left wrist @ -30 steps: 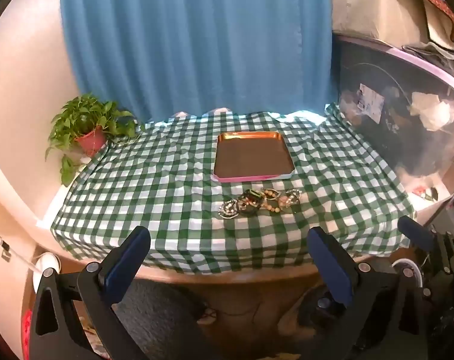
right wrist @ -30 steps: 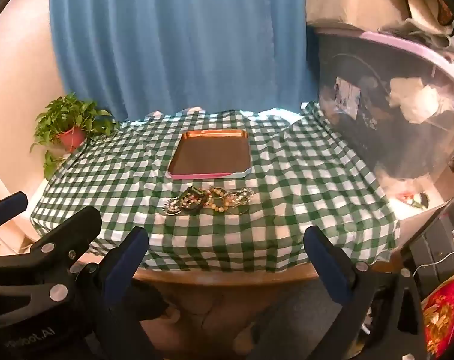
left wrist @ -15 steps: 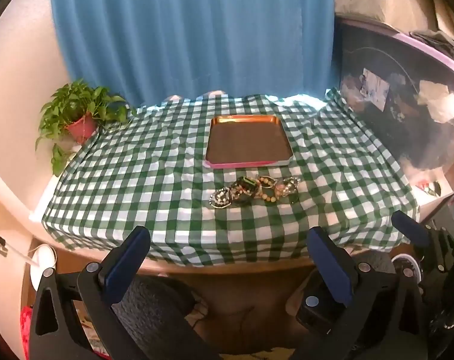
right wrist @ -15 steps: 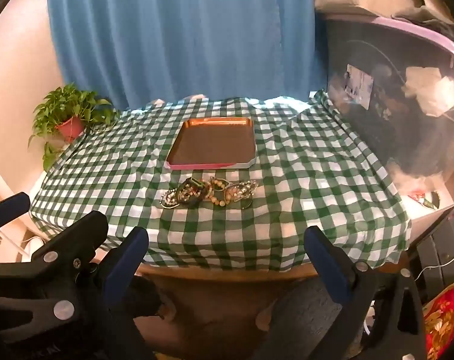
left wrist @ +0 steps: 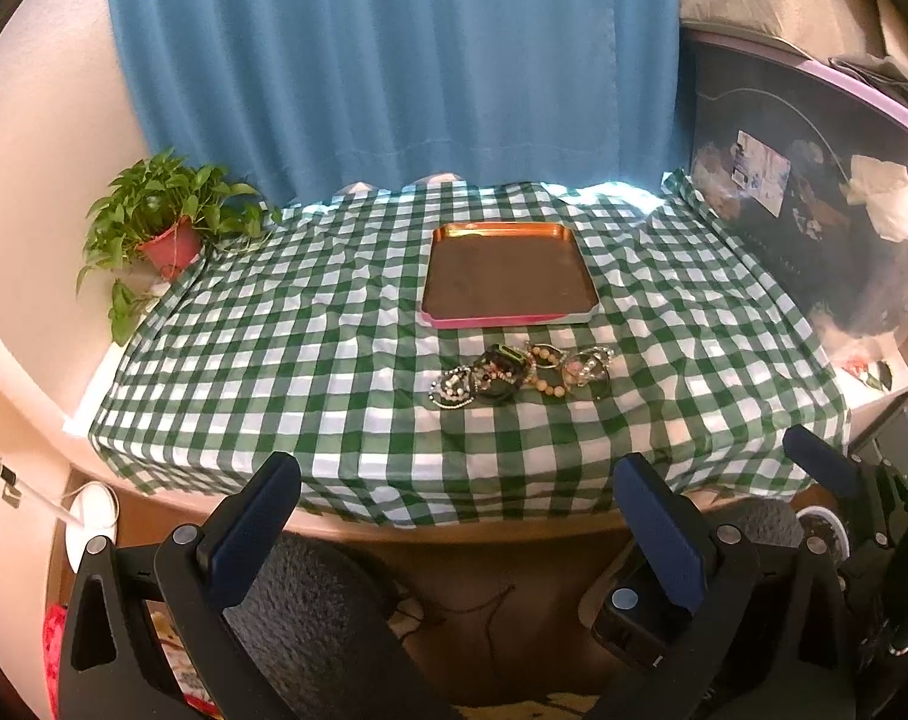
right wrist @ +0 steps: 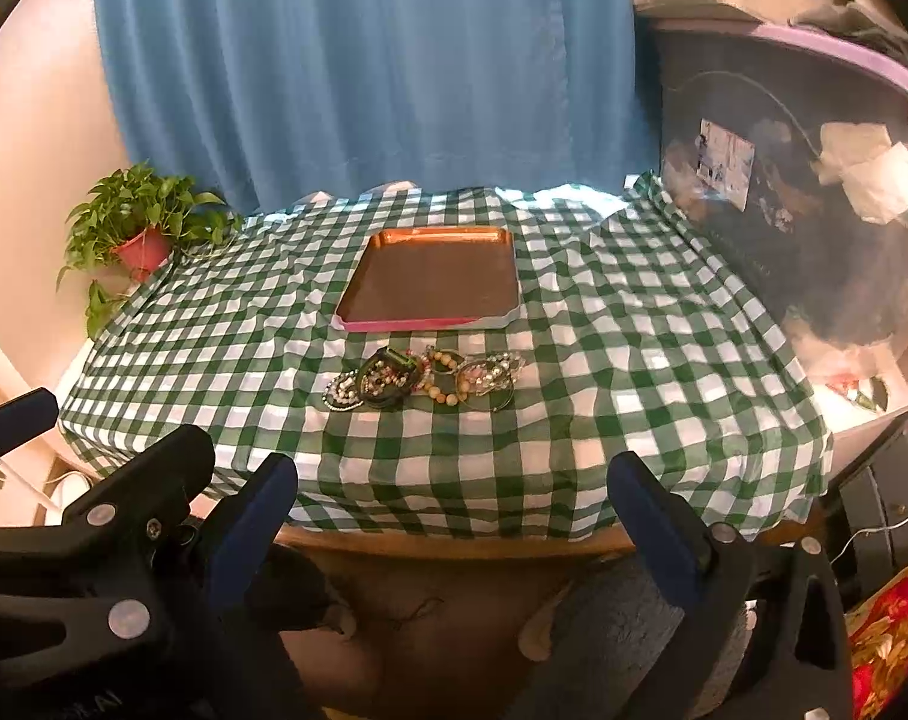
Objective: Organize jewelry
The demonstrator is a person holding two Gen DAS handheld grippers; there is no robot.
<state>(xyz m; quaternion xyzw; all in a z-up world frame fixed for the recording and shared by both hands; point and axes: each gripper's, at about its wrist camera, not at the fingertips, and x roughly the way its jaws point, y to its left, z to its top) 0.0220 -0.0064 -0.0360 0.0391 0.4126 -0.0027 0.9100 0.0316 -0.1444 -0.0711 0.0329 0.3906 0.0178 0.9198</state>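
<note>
Left wrist view: left claw (left wrist: 457, 516) wide apart, holding nothing, hanging off the near edge of the surface (left wrist: 225, 372), which has a green checked cloth. Jewelry (left wrist: 517, 373) sits in a clump near the near edge, about mid-width, its long axis running left to right along that edge. Tray (left wrist: 508, 318) just behind it, apart from it, long sides pointing toward the far edge. Potted plant (left wrist: 165, 228) off the far left corner. Right claw's finger (left wrist: 820, 459) shows off the near right corner.

Right wrist view: right claw (right wrist: 454, 510) also wide, holding nothing, off the near edge. Jewelry (right wrist: 423, 377) same left-to-right row, close in front of the tray (right wrist: 429, 321). Left claw (right wrist: 93, 438) shows at lower left. Blue curtain (right wrist: 363, 60) behind the far edge.
</note>
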